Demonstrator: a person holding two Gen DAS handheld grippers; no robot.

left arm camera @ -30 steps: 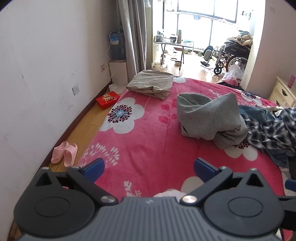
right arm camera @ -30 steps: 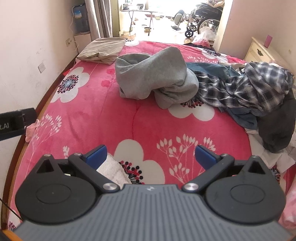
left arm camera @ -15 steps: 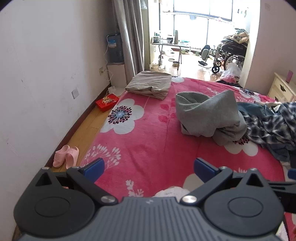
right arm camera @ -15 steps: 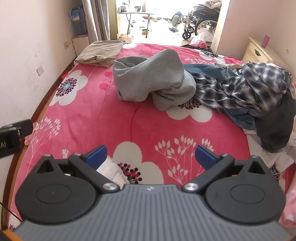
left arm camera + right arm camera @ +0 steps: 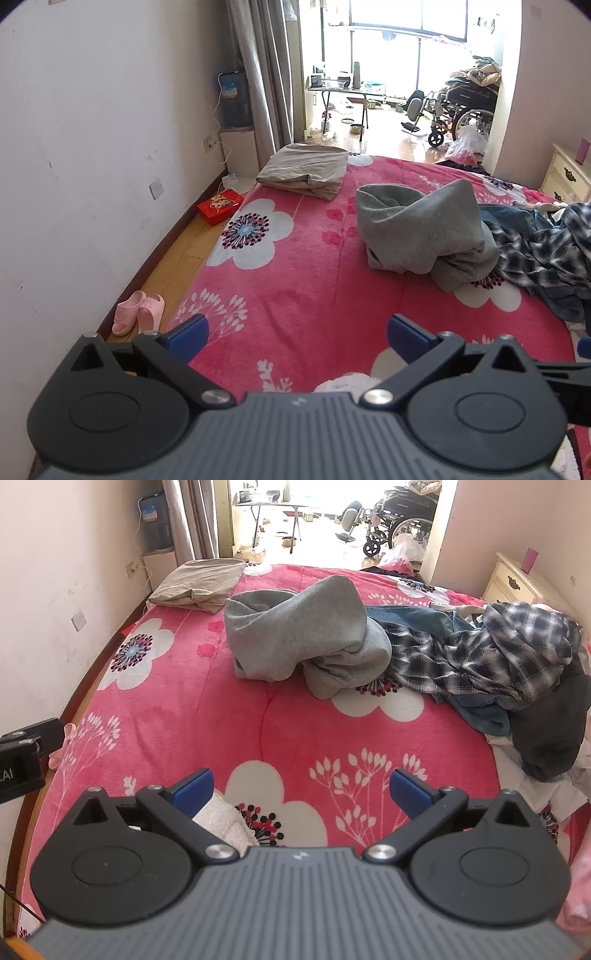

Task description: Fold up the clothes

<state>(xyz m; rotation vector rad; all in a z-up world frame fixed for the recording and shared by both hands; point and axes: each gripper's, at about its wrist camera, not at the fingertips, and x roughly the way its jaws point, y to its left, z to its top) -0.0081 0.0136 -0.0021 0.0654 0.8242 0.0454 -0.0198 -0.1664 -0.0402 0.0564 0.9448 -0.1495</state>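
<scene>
A crumpled grey sweatshirt [image 5: 421, 232] [image 5: 303, 638] lies in the middle of the pink flowered bed [image 5: 295, 280] [image 5: 207, 701]. A folded beige garment [image 5: 306, 173] [image 5: 199, 579] sits at the bed's far left corner. A heap of plaid and denim clothes [image 5: 491, 653] [image 5: 543, 254] lies to the right. My left gripper [image 5: 297, 334] is open and empty above the near bed. My right gripper [image 5: 301, 790] is open and empty, well short of the sweatshirt. A white towel [image 5: 221, 823] lies under its left finger.
A white wall [image 5: 92, 166] runs along the left, with pink slippers [image 5: 138, 312] and a red box [image 5: 219, 206] on the floor strip. A cream nightstand [image 5: 517, 583] stands at the far right. A wheelchair [image 5: 461, 110] and folding table [image 5: 343, 92] are beyond the bed.
Both grippers have drawn back and risen slightly, so the sweatshirt and clothes pile look a little farther away. Both stay open and nothing on the bed has moved.
</scene>
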